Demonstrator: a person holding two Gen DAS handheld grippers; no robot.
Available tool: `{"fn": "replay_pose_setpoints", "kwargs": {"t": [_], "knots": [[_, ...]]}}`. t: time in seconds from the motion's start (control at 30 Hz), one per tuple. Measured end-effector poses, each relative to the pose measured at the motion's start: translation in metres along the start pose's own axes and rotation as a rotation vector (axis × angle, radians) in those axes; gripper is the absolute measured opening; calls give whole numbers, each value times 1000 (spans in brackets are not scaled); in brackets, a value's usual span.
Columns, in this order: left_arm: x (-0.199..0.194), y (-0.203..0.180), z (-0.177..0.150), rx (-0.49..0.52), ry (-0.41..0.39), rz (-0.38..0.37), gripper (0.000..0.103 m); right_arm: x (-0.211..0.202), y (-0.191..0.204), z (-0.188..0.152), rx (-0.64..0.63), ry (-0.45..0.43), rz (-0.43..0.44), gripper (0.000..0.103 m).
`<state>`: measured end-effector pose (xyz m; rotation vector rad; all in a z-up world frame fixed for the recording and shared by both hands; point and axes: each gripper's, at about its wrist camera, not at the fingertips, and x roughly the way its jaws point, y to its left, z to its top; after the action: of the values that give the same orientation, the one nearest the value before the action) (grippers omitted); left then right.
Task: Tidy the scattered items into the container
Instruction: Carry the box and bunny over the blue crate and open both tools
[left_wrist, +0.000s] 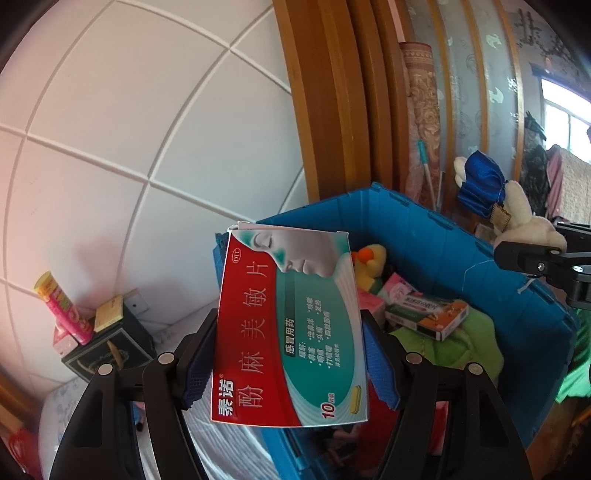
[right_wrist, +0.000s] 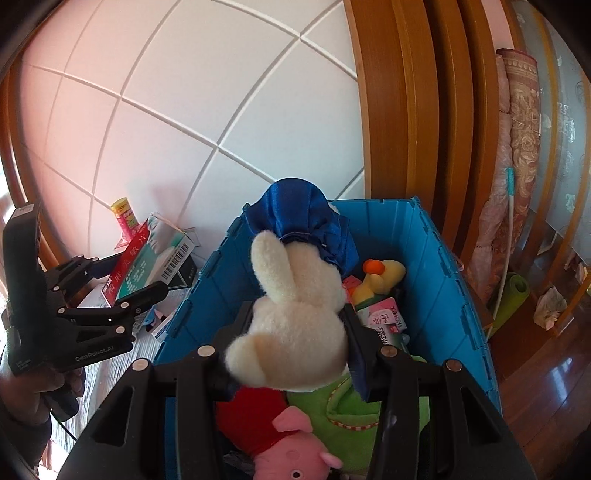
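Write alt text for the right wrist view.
The right gripper holds a cream plush rabbit in a blue dress above an open blue bin that contains soft toys and small boxes. At left, the left gripper holds a red and teal medicine box beside the bin.

Behind everything we see a white panelled wall (left_wrist: 129, 122) crossed by thin grooves, tinted pink toward its left side. To its right stands a broad orange-brown wooden door frame (right_wrist: 402, 110) with several stepped mouldings. Just beyond the frame we find a rolled carpet (right_wrist: 521, 122) with a floral pattern, standing upright, and a thin pole with a teal grip (right_wrist: 509, 206) leaning against it. A rolled green mat (right_wrist: 511, 295) rests at the carpet's foot. Farther right we make out frosted patterned glass (left_wrist: 480, 74) in wooden strips, a bright window (left_wrist: 565, 110), and glossy reddish wood flooring (right_wrist: 546, 384).
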<state>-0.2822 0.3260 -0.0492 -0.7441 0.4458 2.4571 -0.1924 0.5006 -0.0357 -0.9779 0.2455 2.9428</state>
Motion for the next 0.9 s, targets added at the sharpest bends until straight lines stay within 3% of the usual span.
{"fn": "replay_pose_setpoints", "kwargs": {"t": [0.43, 0.47, 0.5, 0.53, 0.9], "knots": [[39, -18, 39, -5, -14, -15, 72, 31, -45, 24, 40, -20, -18, 45], [40, -18, 42, -22, -23, -5, 75, 33, -47, 26, 42, -30, -22, 48], [41, -17, 44, -33, -23, 13, 95, 35, -49, 27, 41, -33, -36, 65], [43, -18, 46, -36, -16, 25, 103, 37, -50, 29, 38, -34, -58, 103], [35, 4, 25, -38, 32, 77, 102, 37, -34, 28, 39, -34, -22, 103]]}}
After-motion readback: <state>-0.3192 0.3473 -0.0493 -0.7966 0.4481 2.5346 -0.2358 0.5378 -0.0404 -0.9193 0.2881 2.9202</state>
